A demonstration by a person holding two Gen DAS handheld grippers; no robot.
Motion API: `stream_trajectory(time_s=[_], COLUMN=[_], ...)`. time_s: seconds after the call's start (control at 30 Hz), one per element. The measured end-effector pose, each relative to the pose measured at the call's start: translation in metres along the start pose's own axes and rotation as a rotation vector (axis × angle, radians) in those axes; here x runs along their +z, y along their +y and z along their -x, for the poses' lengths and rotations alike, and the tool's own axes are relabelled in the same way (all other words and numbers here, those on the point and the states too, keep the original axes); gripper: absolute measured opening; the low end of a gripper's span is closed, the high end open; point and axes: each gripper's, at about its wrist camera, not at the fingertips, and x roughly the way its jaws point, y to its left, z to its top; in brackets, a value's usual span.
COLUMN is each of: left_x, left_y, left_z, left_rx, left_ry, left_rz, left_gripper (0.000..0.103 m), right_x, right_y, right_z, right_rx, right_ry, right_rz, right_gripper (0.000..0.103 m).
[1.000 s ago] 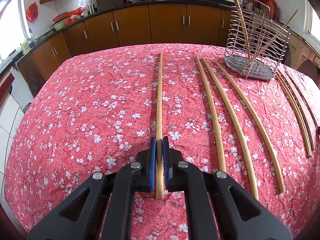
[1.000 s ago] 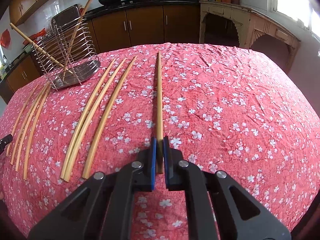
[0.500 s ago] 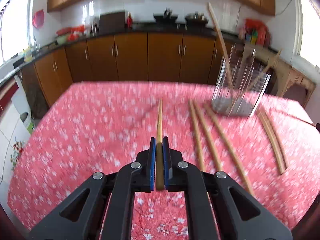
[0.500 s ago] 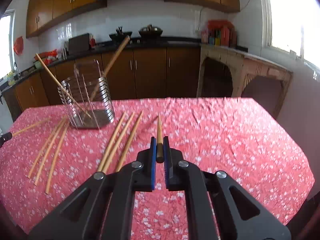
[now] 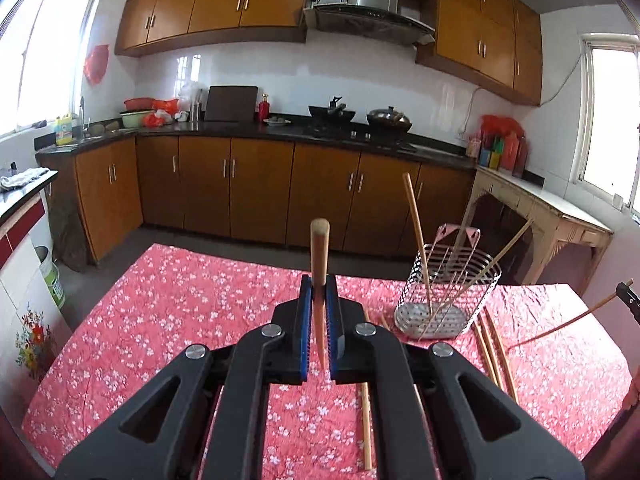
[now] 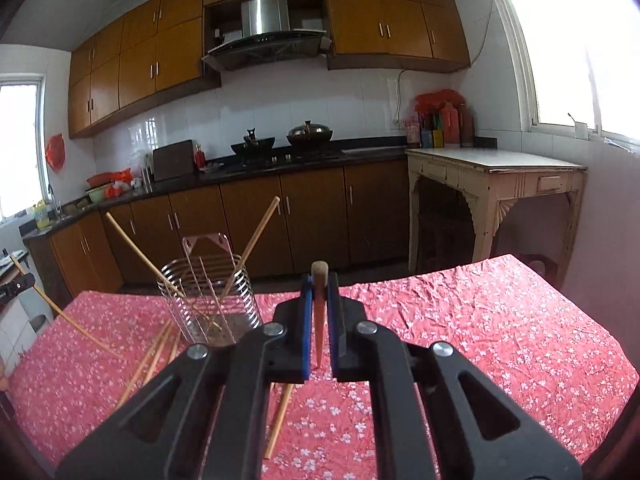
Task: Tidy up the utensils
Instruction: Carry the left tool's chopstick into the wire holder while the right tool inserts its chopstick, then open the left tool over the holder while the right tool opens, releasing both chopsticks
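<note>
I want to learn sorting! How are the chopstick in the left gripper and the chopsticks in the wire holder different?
The chopstick in the left gripper is clamped and off the table; the two chopsticks in the wire holder stand loose. The held one points straight ahead; those lean apart. All look like plain light wood.

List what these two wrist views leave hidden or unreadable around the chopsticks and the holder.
- Left wrist view: loose chopsticks on the table run under the left gripper; no count.
- Right wrist view: the right gripper covers the wire holder's base.
- Both views: the held chopstick is foreshortened, its length unreadable.
</note>
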Motion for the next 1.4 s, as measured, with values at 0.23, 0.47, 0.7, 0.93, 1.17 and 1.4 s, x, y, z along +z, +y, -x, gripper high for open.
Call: stream_trajectory(time_s=[0.23,0.47,0.7,0.93,1.17,1.4], left_x=[0.003,0.02,0.068,0.109,0.11,0.087], left_y=[-0.003,-0.012,-0.037,-0.07,-0.096,-0.101], left_z=[0.0,0.007,0.03,0.022,-0.02,-0.057], left_rx=[0.002,-0.006,-0.1,-0.168,-0.163,-0.163], left_ry=[-0.013,-0.041,-0.103,-0.154,-0.138,-0.037], left_rz=[0.005,0.012,0.045,0.086,0.088,0.073], left_gripper=[0.006,0.006,0.006,0.006,0.006,0.006], right_x=[0.013,0.045,0.105,0.139,0.136,0.12], right_y=[-0.003,-0.006,-0.001,0.024,0.048,0.057], right_z=[0.003,0.009,0.022,-0.002,-0.043,-0.08], right_rx=[0.009,0.065,0.172,0.217,0.237,0.253], right_ry=[-0.02,-0.05,-0.124,-0.157,-0.102,-0.021], right_rz=[-0.025,-0.083,-0.156,-0.149,-0.116,-0.102], right_gripper=[0.008,0.008,0.008,0.008,0.008,0.008])
